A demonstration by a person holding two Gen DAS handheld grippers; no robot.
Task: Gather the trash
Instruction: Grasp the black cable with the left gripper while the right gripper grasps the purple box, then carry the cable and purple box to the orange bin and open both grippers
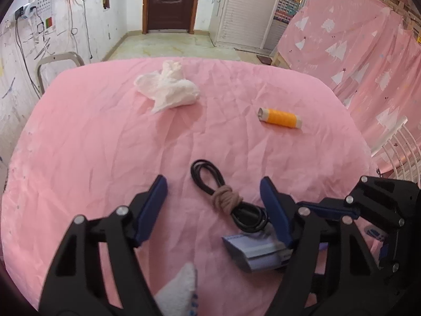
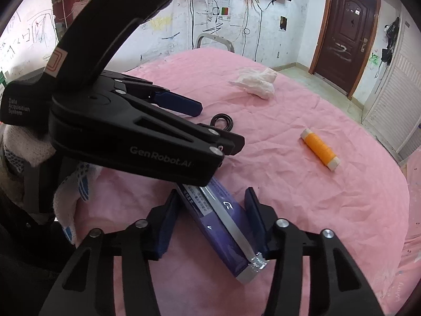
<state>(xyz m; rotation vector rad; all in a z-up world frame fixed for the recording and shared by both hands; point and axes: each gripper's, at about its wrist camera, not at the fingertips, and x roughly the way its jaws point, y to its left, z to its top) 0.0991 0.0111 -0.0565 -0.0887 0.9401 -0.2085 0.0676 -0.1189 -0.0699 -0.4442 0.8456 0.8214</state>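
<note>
On the pink tablecloth [image 1: 105,144] lie a crumpled white tissue [image 1: 168,87], an orange thread spool [image 1: 280,118] and a black cable coil [image 1: 226,197] tied with brown string. My left gripper [image 1: 214,202] is open, its fingers on either side of the cable without touching it. A purple and silver box [image 2: 223,226] sits slanted between the pads of my right gripper [image 2: 210,216], which is shut on it. In the right wrist view the left gripper [image 2: 214,125] reaches in from the left over the box's far end. The tissue [image 2: 256,81] and the spool [image 2: 319,148] lie beyond.
A hand in a white knit glove [image 2: 71,187] holds the left gripper. A white fan grille [image 1: 402,152] stands off the table's right edge, a metal chair frame [image 1: 58,60] at its far left. Pink curtain [image 1: 355,52] hangs on the right.
</note>
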